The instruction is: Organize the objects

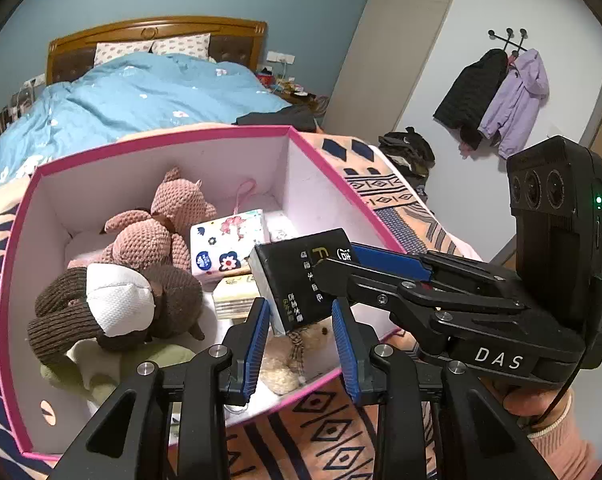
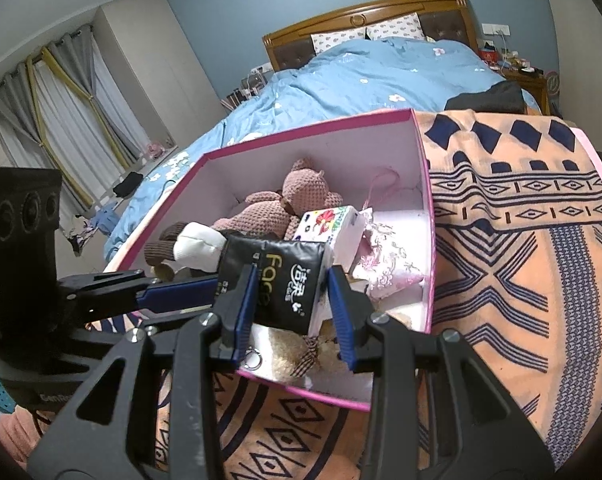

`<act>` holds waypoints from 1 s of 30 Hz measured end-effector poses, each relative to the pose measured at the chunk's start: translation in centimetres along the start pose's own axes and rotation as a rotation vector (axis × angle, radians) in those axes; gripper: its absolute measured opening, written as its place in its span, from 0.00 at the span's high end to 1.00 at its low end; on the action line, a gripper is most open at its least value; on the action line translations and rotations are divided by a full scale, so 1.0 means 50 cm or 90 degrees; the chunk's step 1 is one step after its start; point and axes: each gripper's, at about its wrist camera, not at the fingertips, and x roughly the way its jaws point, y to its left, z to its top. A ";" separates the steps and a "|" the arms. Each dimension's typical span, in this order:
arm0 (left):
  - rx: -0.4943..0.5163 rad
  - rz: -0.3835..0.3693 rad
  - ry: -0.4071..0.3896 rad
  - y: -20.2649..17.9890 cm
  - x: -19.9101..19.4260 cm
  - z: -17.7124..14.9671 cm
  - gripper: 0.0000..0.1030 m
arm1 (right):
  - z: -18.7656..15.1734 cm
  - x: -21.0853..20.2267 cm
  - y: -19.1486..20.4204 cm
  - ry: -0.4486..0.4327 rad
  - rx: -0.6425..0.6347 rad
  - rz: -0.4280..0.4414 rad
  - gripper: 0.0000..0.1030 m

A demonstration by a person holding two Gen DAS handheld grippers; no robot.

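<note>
Gripping a black tissue pack (image 2: 279,286) between its blue pads, the right tool (image 2: 291,308) holds it over the near end of the pink-rimmed box (image 2: 428,216); the left tool (image 1: 301,340) is clenched on nothing at six o'clock in its own view. Beyond the pack, toward twelve o'clock, lie a flowered tissue pack (image 1: 229,240), a brown knitted toy (image 1: 113,312) and a pink knitted bear (image 1: 161,228), with the bed (image 1: 141,96) behind.

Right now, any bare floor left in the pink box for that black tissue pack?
Little. The pink box is bare only along its back wall, behind the floral pack, where a pink loop lies. The left side is stuffed with knitted toys; the near corner holds a cream plush. Right gripper holds the black pack.
</note>
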 end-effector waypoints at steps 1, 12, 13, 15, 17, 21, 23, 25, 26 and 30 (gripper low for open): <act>-0.001 0.001 0.002 0.001 0.002 -0.001 0.69 | 0.001 0.004 0.000 0.002 -0.003 -0.007 0.62; -0.005 0.038 -0.025 0.015 -0.011 -0.023 0.53 | -0.012 -0.010 0.001 -0.014 -0.007 -0.031 0.51; -0.001 0.043 -0.035 0.015 -0.019 -0.027 0.45 | -0.016 -0.015 0.004 -0.018 -0.010 -0.031 0.50; 0.009 0.057 -0.064 0.009 -0.044 -0.042 0.35 | -0.027 -0.031 0.014 -0.030 -0.022 -0.034 0.43; 0.018 0.066 -0.093 0.002 -0.070 -0.057 0.25 | -0.041 -0.053 0.028 -0.050 -0.036 -0.035 0.35; 0.039 0.100 -0.147 -0.014 -0.124 -0.095 0.08 | -0.077 -0.097 0.060 -0.091 -0.066 -0.051 0.17; 0.040 0.127 -0.171 -0.019 -0.148 -0.120 0.08 | -0.099 -0.113 0.073 -0.109 -0.072 -0.072 0.08; 0.032 0.141 -0.178 -0.018 -0.160 -0.144 0.08 | -0.128 -0.123 0.088 -0.117 -0.079 -0.099 0.02; 0.026 0.155 -0.182 -0.016 -0.164 -0.156 0.08 | -0.142 -0.123 0.094 -0.115 -0.081 -0.102 0.00; -0.002 0.195 -0.164 -0.004 -0.164 -0.195 0.08 | -0.201 -0.119 0.128 -0.105 -0.114 -0.131 0.00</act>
